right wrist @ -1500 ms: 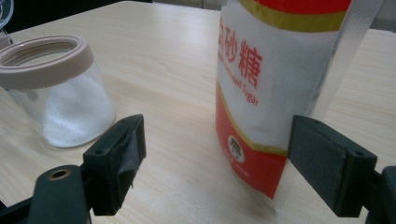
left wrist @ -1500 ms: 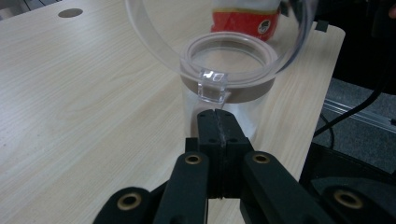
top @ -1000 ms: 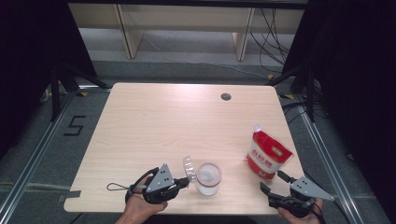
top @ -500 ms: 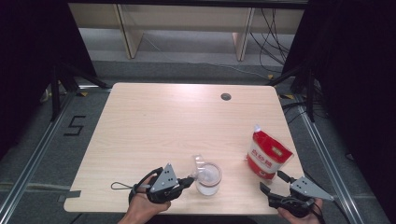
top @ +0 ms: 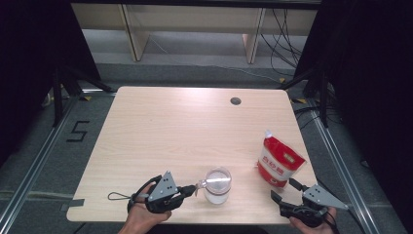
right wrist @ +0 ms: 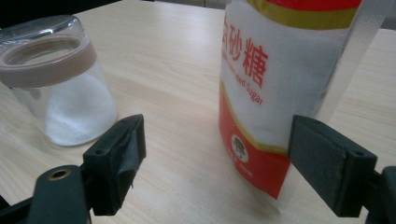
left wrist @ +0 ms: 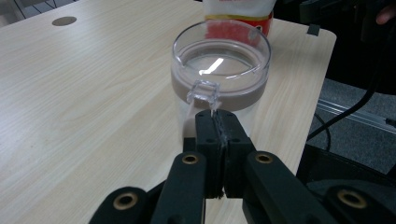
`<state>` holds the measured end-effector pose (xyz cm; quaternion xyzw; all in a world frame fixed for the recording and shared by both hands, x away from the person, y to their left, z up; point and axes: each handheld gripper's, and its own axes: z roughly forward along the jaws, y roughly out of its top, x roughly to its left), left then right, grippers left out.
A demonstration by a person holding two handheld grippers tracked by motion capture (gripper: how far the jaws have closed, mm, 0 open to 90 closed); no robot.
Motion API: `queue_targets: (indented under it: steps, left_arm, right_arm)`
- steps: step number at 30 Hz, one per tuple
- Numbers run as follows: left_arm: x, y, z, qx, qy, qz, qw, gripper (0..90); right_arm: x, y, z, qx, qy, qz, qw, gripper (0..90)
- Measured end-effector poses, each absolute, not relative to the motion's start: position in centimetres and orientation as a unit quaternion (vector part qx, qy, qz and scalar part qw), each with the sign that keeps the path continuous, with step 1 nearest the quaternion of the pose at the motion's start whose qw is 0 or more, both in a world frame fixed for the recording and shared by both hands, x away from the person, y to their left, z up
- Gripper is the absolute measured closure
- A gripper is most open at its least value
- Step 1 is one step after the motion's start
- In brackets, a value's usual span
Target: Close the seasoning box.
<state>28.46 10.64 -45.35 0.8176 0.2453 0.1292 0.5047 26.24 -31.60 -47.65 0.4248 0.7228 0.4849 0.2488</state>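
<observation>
High view: pale wooden table (top: 160,131), grey floor (top: 204,73).

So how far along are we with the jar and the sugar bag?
Done: the jar already has white grains in its bottom and its lid sits on top. In hand: the left gripper is shut on the lid's clear latch tab. Left: the right gripper is open, its jaws to either side of the upright sugar bag, not gripping it.
</observation>
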Motion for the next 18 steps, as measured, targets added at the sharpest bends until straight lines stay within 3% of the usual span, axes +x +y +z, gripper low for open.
queue_targets:
  steps: [18]
  left_arm:
    - [28.3, 14.3, -46.1, 0.806, 0.283, 0.130, 0.503, 80.4]
  right_arm:
    - [26.1, -31.4, -47.6, 0.427, 0.721, 0.490, 0.240, 20.2]
